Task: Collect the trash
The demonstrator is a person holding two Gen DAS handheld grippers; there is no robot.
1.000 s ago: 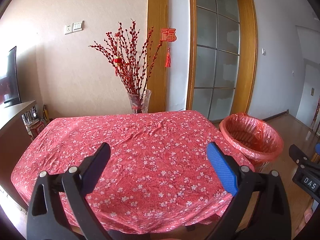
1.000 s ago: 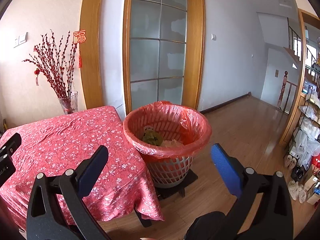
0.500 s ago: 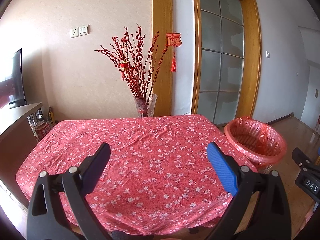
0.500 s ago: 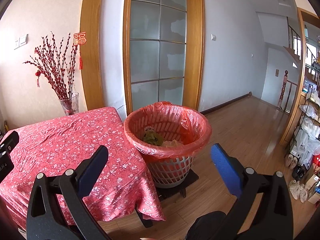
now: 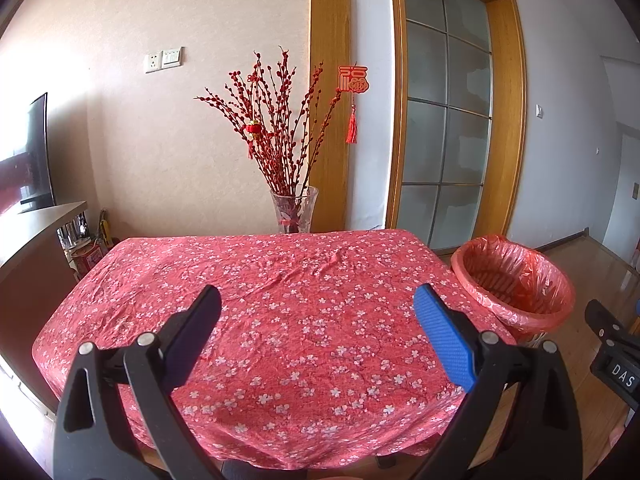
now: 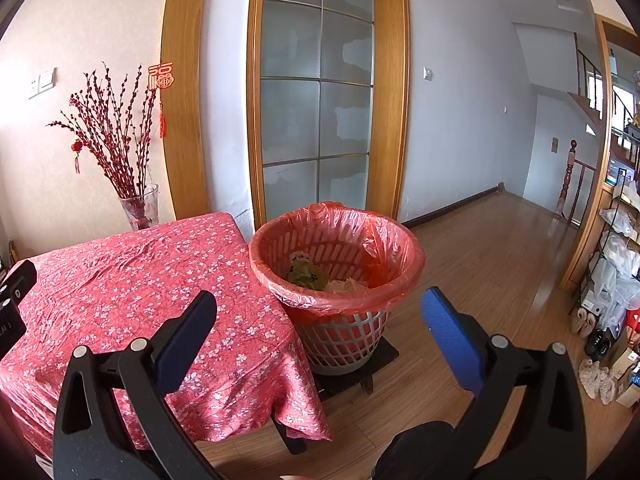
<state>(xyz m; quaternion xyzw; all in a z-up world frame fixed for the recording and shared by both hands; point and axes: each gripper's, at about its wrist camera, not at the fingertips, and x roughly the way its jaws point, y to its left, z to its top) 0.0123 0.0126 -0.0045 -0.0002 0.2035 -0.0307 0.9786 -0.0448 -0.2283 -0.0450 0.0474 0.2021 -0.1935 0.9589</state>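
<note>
Left wrist view, L to R: a TV (image 5: pixel 34 152), cut off at the frame edge, on a dark cabinet; tins below it too small to read. Centre: the counter (image 5: pixel 280 280) under a red floral cloth, its surface bare. A glass vase (image 5: pixel 294 210) of red berry branches stands at the far edge, against the wall. The left tool (image 5: pixel 316 312) hangs over the near side, jaws spread wide, gripping nothing. Further R: the trash basket (image 5: pixel 516 284) w/ red liner, just beside the counter's corner; contents hidden from this angle. Far R, a black part of the other tool, mostly cut off.

Right wrist view, L to R: counter corner, then the basket, a white lattice bin on a dark stand. Inside, partly hidden by the liner's rim, trash (image 6: pixel 310 274): something green-brown w/ pale scraps; can't tell what. The right tool (image 6: pixel 318 316) is released too, jaws wide, empty, in front of the basket. Far R: cluttered shelves (image 6: pixel 616 264), blurred.
</note>
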